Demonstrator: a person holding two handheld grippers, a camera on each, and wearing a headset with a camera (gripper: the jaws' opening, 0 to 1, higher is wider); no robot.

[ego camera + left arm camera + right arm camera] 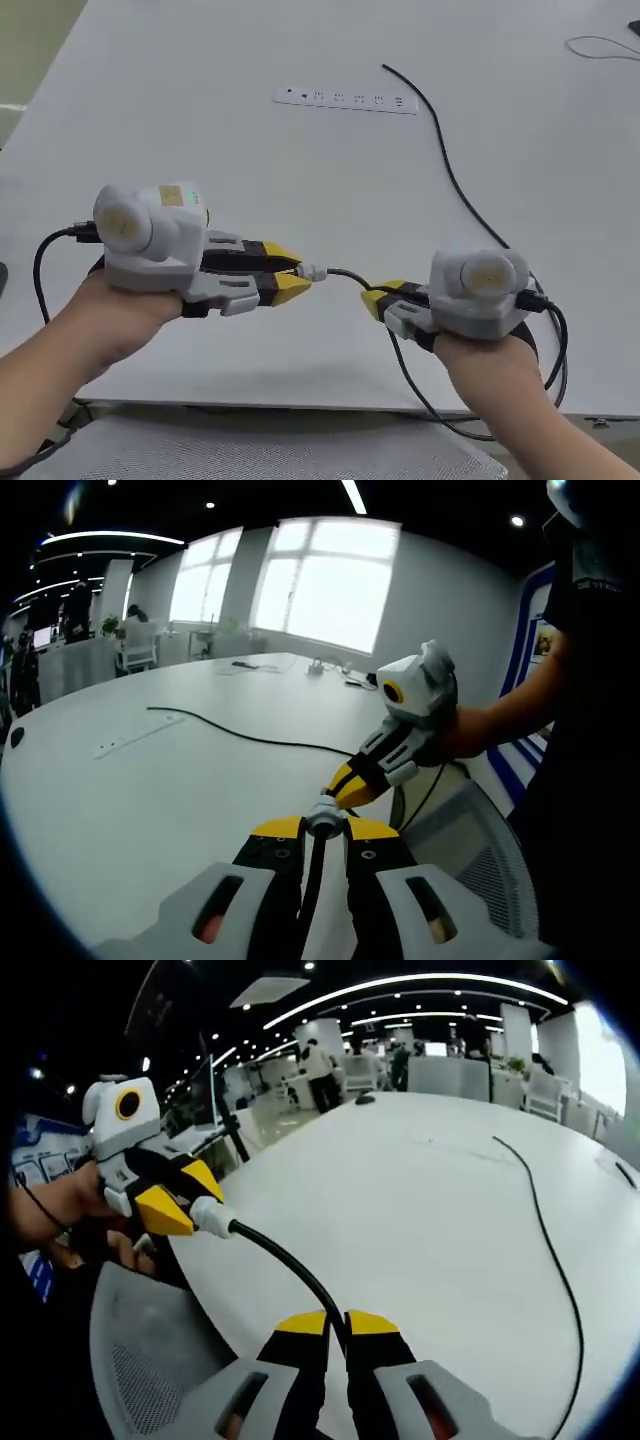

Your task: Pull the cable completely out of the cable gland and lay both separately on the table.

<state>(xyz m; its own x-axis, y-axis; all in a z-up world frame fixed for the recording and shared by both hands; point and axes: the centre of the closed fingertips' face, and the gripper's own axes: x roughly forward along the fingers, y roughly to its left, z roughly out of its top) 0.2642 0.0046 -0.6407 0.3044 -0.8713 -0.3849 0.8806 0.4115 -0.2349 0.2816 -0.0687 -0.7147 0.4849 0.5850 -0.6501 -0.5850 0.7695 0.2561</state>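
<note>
Bright, even light from blown-out windows [320, 605] and ceiling strips [400, 990]; fisheye edges bend, shadows soft.

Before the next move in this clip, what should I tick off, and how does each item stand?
1. Grip of left claw on cable gland: ok, shut on it.
2. Grip of right claw on cable: ok, shut on it.
3. Cable free of the gland: not ok, it runs into the gland.
4. Bare table ahead for laying both down: ok.
5. Gland nut loosened: cannot tell.
</note>
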